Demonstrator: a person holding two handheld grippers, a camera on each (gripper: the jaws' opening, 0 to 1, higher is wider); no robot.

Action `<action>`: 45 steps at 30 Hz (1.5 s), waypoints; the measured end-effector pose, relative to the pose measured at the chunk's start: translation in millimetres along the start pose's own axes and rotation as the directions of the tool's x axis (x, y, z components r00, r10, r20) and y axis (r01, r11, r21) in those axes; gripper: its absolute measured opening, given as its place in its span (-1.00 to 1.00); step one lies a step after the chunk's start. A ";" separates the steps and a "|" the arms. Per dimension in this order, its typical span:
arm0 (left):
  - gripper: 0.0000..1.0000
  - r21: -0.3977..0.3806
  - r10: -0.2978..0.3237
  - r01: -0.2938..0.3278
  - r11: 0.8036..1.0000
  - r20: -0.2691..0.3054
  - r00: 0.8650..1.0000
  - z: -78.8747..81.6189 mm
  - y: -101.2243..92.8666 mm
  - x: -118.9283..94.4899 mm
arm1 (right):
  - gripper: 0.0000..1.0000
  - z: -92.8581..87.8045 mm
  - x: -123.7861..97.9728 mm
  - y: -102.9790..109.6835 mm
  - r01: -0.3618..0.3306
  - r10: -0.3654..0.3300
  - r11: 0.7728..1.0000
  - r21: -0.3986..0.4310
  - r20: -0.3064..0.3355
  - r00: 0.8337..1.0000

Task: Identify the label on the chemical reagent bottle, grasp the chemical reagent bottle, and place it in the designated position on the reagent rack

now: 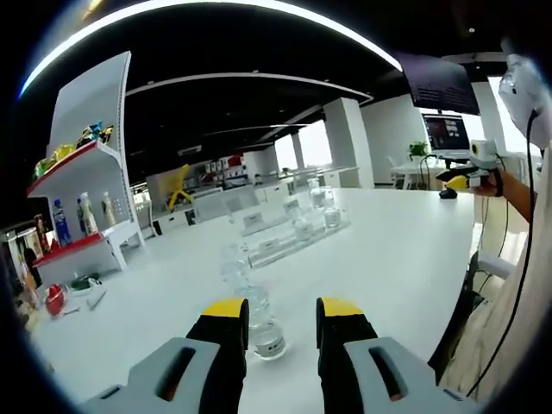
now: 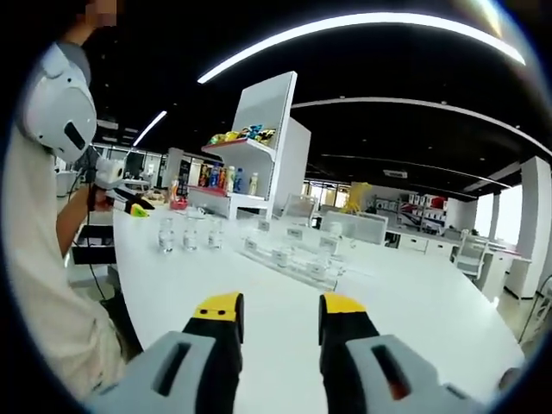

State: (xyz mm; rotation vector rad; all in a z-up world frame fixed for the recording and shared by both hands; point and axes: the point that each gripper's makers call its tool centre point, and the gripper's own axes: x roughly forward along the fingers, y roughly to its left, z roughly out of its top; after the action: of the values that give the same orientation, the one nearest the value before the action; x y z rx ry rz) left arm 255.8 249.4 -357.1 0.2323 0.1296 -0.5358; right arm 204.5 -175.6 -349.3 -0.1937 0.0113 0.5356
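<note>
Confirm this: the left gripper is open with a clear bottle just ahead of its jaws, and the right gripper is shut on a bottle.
Wrong about the right gripper: the right gripper view shows it open and empty over bare table. The left gripper is open, the bottle just ahead of its jaws.

On the table (image 1: 405,250), bottles (image 1: 259,315) stand before the rack (image 1: 289,237).

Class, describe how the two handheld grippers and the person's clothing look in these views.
Both the left gripper and the right gripper have black jaws capped with yellow tips, on grey slotted bodies. The person wears a pale short-sleeved shirt; a thin dark cable hangs alongside.
</note>
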 end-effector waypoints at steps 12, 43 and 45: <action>-0.37 0.009 -0.006 0.006 1.000 -0.019 1.000 -2.6 -4.0 -7.7 | -0.26 0.8 1.1 7.4 -0.040 0.040 0.999 0.012 0.015 0.999; -0.36 -0.084 0.090 -0.094 0.992 -0.049 0.995 -35.3 31.0 -39.4 | -0.25 -3.6 12.4 17.3 -0.079 0.077 0.996 0.051 0.039 0.996; -0.36 -0.088 0.088 -0.092 0.992 -0.044 0.995 -34.4 31.1 -38.7 | -0.25 -4.5 13.2 17.3 -0.078 0.075 0.995 0.057 0.042 0.996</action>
State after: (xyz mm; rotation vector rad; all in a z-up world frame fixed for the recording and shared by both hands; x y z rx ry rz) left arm 236.8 303.0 -377.5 0.1606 0.1809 -0.4346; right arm 207.2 -155.2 -357.6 -0.1259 -0.0038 0.6146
